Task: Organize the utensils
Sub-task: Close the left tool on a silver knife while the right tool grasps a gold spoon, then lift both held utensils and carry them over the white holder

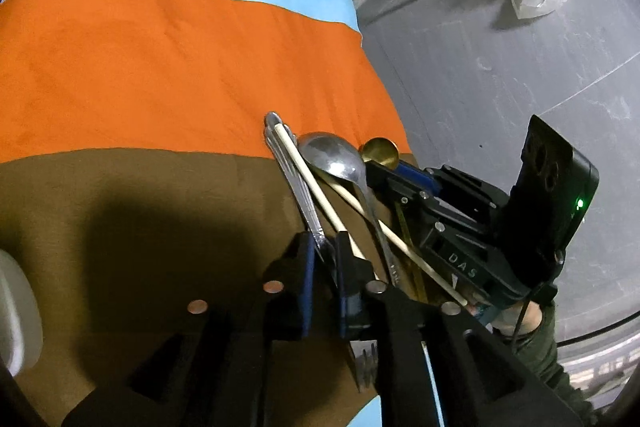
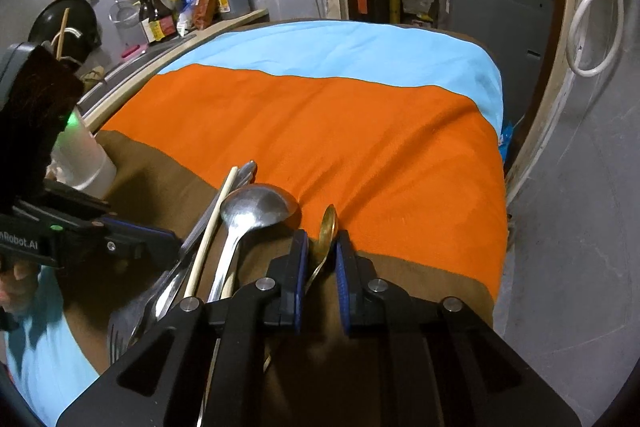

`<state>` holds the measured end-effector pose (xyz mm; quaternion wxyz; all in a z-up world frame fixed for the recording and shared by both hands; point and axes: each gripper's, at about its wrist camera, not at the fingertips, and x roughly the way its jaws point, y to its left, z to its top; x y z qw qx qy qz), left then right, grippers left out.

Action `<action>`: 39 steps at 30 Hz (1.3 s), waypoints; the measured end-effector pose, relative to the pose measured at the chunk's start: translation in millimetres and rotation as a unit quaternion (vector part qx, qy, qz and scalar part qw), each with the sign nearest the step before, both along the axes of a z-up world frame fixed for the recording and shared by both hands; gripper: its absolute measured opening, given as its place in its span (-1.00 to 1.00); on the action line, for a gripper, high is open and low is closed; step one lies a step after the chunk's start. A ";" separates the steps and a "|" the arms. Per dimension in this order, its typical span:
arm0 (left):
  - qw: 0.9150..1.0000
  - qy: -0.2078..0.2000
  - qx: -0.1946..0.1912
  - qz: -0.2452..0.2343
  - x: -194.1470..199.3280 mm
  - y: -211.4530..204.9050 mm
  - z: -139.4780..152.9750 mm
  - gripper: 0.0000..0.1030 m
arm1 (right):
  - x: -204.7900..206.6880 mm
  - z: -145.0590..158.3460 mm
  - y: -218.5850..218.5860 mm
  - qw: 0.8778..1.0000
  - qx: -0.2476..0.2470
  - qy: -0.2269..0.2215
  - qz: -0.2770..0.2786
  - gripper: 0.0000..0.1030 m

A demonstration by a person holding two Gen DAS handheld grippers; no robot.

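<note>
Left wrist view: left gripper [image 1: 322,259] is clamped on a steel utensil handle [image 1: 308,211], probably to pin the utensil pile [image 1: 340,195] on the brown band of the striped cloth [image 1: 160,67] while one piece is pulled. Right gripper [image 2: 322,251] pinches the brass spoon [image 2: 326,231], singling it out beside the large steel spoon [image 2: 256,205].
</note>
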<state>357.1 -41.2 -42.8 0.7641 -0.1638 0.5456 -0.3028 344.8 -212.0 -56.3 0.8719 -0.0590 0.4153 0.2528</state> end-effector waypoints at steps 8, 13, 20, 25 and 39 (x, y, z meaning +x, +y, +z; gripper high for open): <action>0.999 -0.001 0.038 -0.025 12.3 -14.3 2.6 -0.82 | 2.8 -0.7 -4.1 1.000 0.013 0.004 0.004 -0.79; 1.000 -0.003 0.019 -0.008 11.8 -11.1 -0.5 -0.87 | 2.6 -0.7 -4.3 1.000 0.014 0.005 0.003 -0.79; 1.000 -0.011 0.001 0.004 -6.5 7.7 -2.4 -0.93 | 1.7 -1.2 -3.9 1.000 0.022 0.007 -0.003 -0.86; 1.000 -0.011 -0.005 0.010 -21.9 17.9 1.5 -0.94 | -2.1 -1.3 -5.6 1.000 0.027 0.008 -0.007 -0.92; 0.999 -0.033 0.038 -0.016 -29.4 2.6 7.5 -0.93 | 4.1 1.0 -5.2 0.998 0.045 0.033 -0.029 -0.96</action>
